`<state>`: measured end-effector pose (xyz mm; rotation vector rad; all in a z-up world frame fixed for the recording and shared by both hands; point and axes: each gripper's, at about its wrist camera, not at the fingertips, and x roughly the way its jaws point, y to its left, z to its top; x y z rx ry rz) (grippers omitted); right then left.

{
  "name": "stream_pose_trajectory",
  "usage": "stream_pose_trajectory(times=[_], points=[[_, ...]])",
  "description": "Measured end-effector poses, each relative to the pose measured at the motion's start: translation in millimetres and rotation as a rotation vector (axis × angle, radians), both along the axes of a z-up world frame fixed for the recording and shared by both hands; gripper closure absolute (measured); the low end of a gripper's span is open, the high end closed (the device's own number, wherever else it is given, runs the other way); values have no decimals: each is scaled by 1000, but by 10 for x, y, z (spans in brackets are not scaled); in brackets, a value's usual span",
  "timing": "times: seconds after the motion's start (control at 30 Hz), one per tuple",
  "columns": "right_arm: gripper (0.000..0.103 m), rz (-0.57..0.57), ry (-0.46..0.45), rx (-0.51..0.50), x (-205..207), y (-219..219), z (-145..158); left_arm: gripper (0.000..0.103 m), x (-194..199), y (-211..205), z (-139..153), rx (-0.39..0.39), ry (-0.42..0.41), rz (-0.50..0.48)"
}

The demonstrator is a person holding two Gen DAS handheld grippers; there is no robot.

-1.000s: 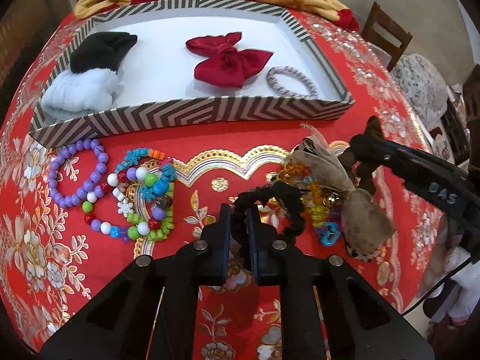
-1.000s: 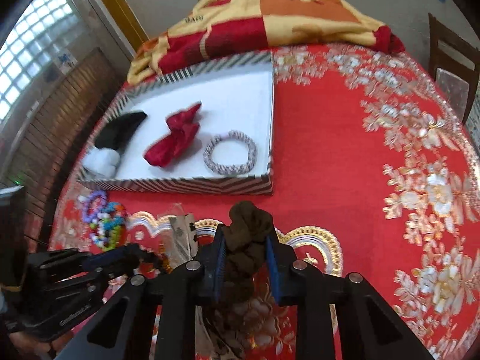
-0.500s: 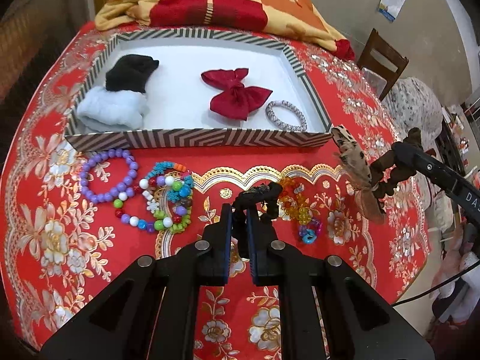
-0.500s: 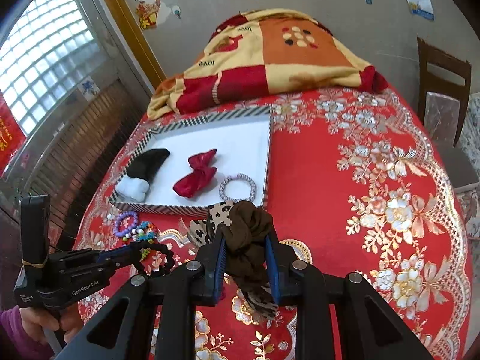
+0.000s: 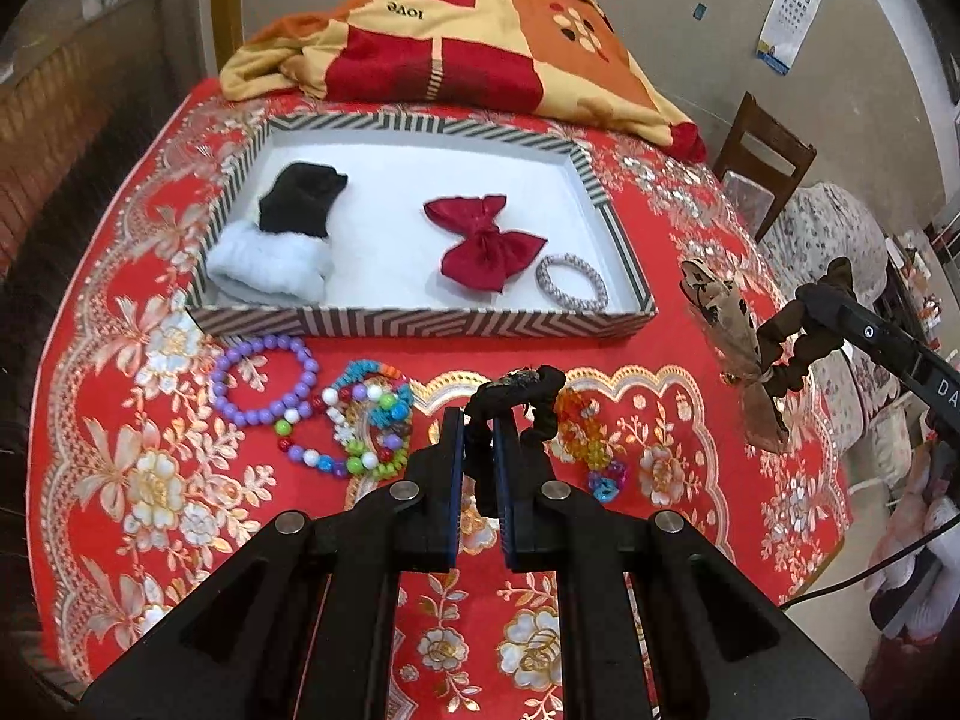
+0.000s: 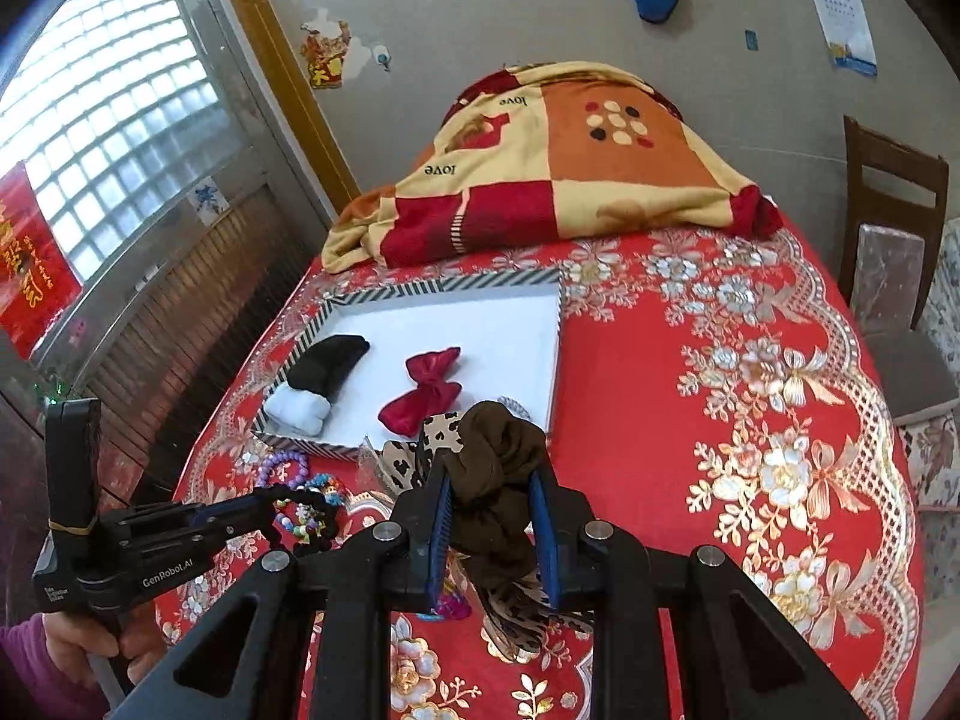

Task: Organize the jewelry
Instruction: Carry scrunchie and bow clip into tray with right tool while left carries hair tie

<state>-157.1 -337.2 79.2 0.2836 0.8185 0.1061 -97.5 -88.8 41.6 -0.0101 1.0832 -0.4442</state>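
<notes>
My left gripper (image 5: pixel 480 427) is shut on a thin black scrunchie (image 5: pixel 519 387) and holds it above the red tablecloth; in the right wrist view this left gripper (image 6: pixel 264 501) sits low on the left. My right gripper (image 6: pixel 489 483) is shut on a brown scrunchie (image 6: pixel 498 447) with a leopard-print bow (image 6: pixel 420 450), lifted off the table. From the left wrist view the right gripper (image 5: pixel 807 303) and its bow (image 5: pixel 723 315) hang at the right. A striped tray (image 5: pixel 420 324) holds a red bow (image 5: pixel 483 243), a silver bracelet (image 5: pixel 570 282) and a black-and-white piece (image 5: pixel 282 240).
A purple bead bracelet (image 5: pixel 264 384), a heap of coloured bead bracelets (image 5: pixel 366 429) and an orange bead piece (image 5: pixel 585 435) lie in front of the tray. A folded blanket (image 5: pixel 480 30) lies behind it. A chair (image 6: pixel 894 252) stands at the right. A person's hand (image 6: pixel 78 642) grips the left handle.
Both grippers have risen, each lifting its scrunchie off the cloth. The brown scrunchie with the bow has left the orange beads and now hangs to the right of the tray.
</notes>
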Motion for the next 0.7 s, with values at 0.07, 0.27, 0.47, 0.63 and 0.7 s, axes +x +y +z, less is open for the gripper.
stream_pose_trajectory(times=[0.07,0.27,0.47,0.63,0.7], points=[[80,5,-6,-1,22,4,29,95,23,18,50,2,-13,9],[80,21,-16,-5,141,23,93,95,130,52,150,14,-46,29],[80,41,-15,-15,351,84,130,95,320,69,210,28,-67,49],[80,55,-10,-20,567,137,129,95,516,53,209,33,-67,62],[80,56,-8,-20,675,150,125,95,602,44,201,35,-67,64]])
